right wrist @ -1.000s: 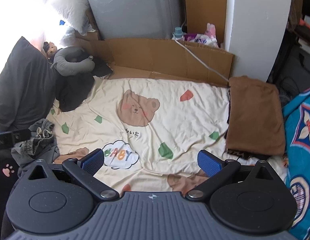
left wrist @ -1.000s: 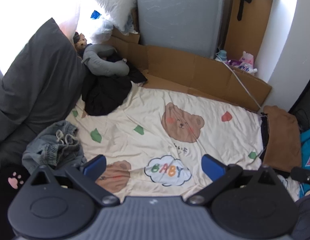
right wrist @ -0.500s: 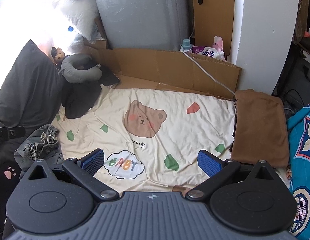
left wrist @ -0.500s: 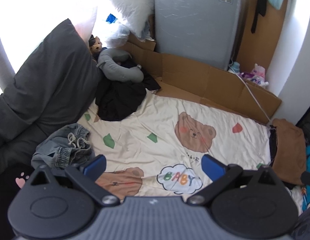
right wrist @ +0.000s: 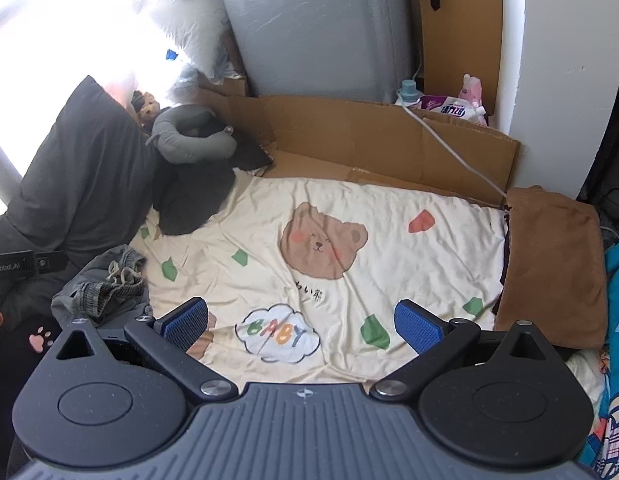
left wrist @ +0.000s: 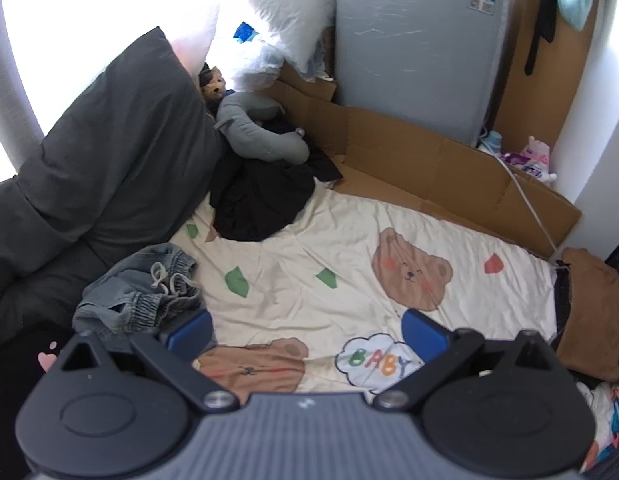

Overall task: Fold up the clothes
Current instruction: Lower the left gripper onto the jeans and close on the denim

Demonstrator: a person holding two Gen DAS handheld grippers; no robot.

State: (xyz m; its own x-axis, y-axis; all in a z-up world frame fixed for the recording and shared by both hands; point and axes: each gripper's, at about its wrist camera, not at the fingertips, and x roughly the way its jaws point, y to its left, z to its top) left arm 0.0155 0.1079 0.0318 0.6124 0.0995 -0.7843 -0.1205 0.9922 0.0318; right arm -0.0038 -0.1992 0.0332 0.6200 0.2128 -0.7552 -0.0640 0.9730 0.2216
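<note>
On the left edge of the cream bear-print sheet, at about nine o'clock, lies a crumpled pair of denim shorts with a gathered elastic waist and a pale drawstring; the cloth looks soft and washed, bunched in a heap and not folded. At about eleven o'clock a black garment is also heaped, dull and limp, partly under a grey neck pillow. In the middle the sheet is thin, lightly wrinkled cotton with bears and a "BABY" cloud. At three o'clock a brown garment rests as a flat rectangle with neat edges, fleecy in look, on top of something dark.

The left gripper and the right gripper both hover above the near side of the sheet, jaws spread wide, gripping nothing. I judge this a pause between garments: one piece lies folded, two lie loose. A next move would need a loose garment spread flat on the sheet.
</note>
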